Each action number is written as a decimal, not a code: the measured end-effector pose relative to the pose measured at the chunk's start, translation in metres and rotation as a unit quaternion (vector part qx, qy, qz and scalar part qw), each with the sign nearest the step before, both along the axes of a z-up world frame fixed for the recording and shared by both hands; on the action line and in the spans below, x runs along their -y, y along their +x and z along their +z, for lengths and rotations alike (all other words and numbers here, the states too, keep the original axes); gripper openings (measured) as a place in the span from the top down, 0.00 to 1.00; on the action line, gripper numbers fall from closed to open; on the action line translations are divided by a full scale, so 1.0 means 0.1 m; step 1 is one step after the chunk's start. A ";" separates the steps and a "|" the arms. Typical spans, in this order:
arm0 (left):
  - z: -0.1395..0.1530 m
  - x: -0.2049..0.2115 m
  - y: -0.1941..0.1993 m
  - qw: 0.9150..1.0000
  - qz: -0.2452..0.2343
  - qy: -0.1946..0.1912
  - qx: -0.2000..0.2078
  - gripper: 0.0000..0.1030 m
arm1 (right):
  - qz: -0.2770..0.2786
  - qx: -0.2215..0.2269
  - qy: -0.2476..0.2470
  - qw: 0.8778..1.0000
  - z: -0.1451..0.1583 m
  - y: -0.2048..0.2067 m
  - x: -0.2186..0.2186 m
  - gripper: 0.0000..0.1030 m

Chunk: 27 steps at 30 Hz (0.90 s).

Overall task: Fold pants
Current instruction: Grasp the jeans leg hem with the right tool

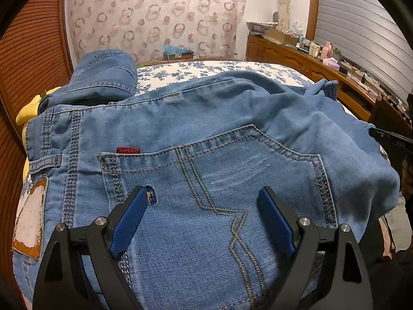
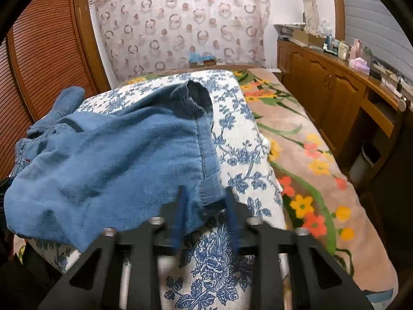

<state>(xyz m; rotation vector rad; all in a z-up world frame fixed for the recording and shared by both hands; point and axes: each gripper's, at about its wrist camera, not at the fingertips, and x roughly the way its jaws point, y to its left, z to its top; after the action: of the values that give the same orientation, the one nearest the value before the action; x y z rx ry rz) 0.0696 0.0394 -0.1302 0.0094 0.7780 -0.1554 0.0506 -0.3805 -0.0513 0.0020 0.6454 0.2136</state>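
Blue denim pants [image 1: 206, 134] lie on the bed, seat side up, back pocket [image 1: 219, 180] and a red tag [image 1: 127, 150] showing. My left gripper [image 1: 204, 193] is open, just above the pocket, holding nothing. In the right wrist view the pants [image 2: 111, 160] lie rumpled, one leg end [image 2: 196, 95] reaching away. My right gripper [image 2: 205, 191] is partly open, its fingers on either side of the denim's near hem corner [image 2: 209, 191]. The right gripper's tip [image 1: 387, 139] shows at the right edge of the left wrist view.
A white and blue floral cloth [image 2: 232, 134] covers the bed under the pants, over a flowered blanket [image 2: 309, 170]. A wooden sideboard [image 2: 330, 82] with clutter runs along the right. Louvred wooden doors [image 2: 46, 51] stand at left. A yellow item [image 1: 28, 113] lies at the pants' left.
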 end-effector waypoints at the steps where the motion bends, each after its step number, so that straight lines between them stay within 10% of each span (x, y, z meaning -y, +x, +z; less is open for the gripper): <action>1: 0.00 0.00 -0.01 1.000 0.000 0.000 0.000 0.14 | 0.003 0.006 0.002 1.000 0.02 -0.01 0.00 0.82; 17: 0.41 -0.16 -0.21 0.999 0.002 -0.024 0.033 0.14 | 0.087 0.104 0.009 0.991 0.66 -0.19 -0.50 0.89; 27: 0.66 -0.63 -0.42 0.996 0.045 -0.030 0.071 0.14 | 0.244 0.156 -0.002 0.957 1.13 -0.21 -1.59 0.91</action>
<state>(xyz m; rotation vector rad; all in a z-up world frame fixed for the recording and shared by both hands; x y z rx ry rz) 0.0279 0.1029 -0.0644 -0.0710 0.6300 -0.0906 0.0299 -0.2217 0.0621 -0.1939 0.3204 0.6759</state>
